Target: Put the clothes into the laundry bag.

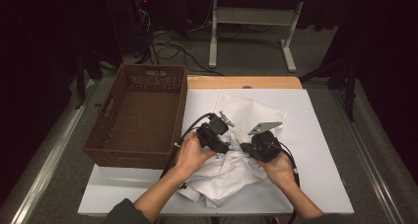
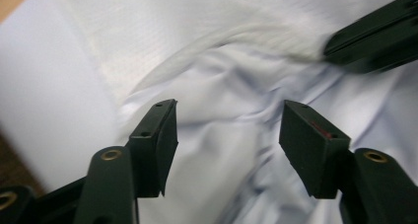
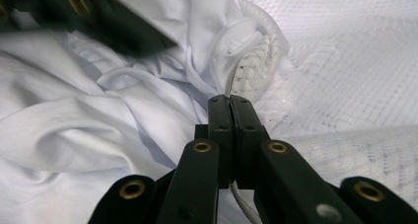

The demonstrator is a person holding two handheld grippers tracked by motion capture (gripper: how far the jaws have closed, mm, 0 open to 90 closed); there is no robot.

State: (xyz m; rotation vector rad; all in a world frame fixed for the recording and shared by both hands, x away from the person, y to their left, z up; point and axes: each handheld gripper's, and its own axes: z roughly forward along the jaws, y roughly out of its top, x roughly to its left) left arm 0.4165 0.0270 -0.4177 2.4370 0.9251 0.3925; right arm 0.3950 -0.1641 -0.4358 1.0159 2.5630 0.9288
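**High view: two grippers at work on white laundry**

High view shows a white table point(image 1: 325, 174) with a brown wicker basket point(image 1: 135, 115) at nine o'clock of a white mesh bag point(image 1: 249, 113). At six o'clock of the bag lies a crumpled white garment point(image 1: 224, 177). The left gripper point(image 2: 226, 130) hovers over the garment, jaws parted, nothing between them. The right gripper point(image 3: 230, 110) is clenched on the bag's rim cord point(image 3: 256, 61).
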